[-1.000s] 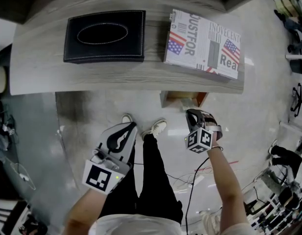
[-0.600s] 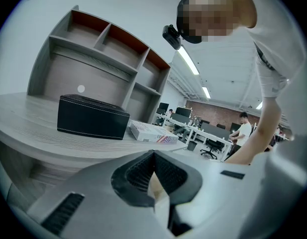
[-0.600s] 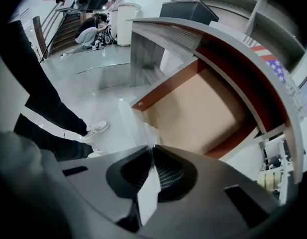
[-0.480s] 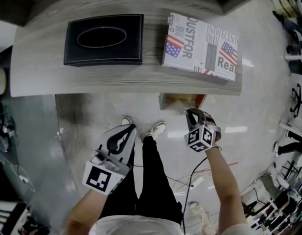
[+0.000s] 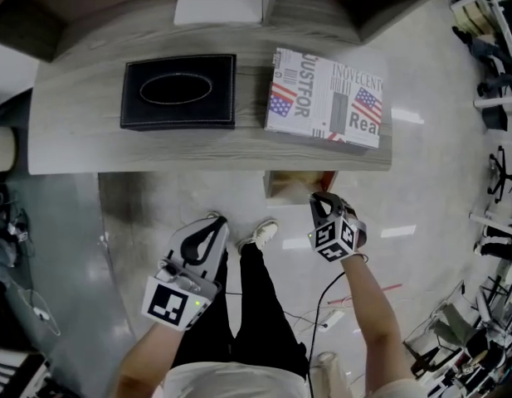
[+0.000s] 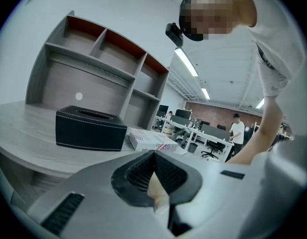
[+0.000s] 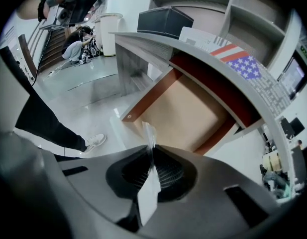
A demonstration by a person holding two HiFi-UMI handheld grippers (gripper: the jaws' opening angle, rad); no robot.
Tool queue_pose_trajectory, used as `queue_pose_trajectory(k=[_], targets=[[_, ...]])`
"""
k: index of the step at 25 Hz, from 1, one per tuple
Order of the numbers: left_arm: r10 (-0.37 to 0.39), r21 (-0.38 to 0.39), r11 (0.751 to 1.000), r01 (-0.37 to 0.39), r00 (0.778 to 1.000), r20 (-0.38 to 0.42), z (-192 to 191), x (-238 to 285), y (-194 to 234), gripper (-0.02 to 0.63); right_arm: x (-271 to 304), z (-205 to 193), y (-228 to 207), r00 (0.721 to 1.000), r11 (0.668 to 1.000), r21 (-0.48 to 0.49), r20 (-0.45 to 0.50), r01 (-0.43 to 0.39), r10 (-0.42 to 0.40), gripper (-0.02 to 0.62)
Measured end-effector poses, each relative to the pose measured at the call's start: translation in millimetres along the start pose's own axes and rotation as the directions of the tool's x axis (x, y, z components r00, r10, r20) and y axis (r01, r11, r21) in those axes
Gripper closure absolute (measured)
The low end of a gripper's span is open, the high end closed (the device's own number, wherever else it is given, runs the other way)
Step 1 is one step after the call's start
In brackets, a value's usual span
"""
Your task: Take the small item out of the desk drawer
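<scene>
The wooden drawer stands pulled out from under the grey desk, and its tan floor looks bare. My right gripper hovers just in front of the drawer's front edge. It is shut on a thin white card-like item, which stands up between the pads of the right gripper. My left gripper hangs lower left over the floor, beside the person's leg. Seen close, the left gripper is shut with nothing in it.
A black tissue box and a flat box printed with flags and letters lie on the desk top. Open shelves rise behind the desk. The person's shoes and a cable are on the glossy floor.
The head view has shifted, so the desk sits lower in the picture. The right gripper has edged slightly closer to the drawer front. The left gripper has hardly moved.
</scene>
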State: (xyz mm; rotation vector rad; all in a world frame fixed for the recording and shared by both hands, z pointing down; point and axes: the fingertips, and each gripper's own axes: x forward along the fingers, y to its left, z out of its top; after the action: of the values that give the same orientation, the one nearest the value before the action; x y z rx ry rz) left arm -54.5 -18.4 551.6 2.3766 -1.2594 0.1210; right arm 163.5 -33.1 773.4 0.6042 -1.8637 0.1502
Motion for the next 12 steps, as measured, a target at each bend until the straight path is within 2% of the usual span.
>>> queue_pose_trajectory(k=[12], targets=[[-0.003, 0.056, 0.998, 0.001, 0.999, 0.039, 63, -14, -20, 0.589, -49, 20, -15, 0.997, 0.978, 0.203, 0.063, 0.04, -0.054, 0.571]])
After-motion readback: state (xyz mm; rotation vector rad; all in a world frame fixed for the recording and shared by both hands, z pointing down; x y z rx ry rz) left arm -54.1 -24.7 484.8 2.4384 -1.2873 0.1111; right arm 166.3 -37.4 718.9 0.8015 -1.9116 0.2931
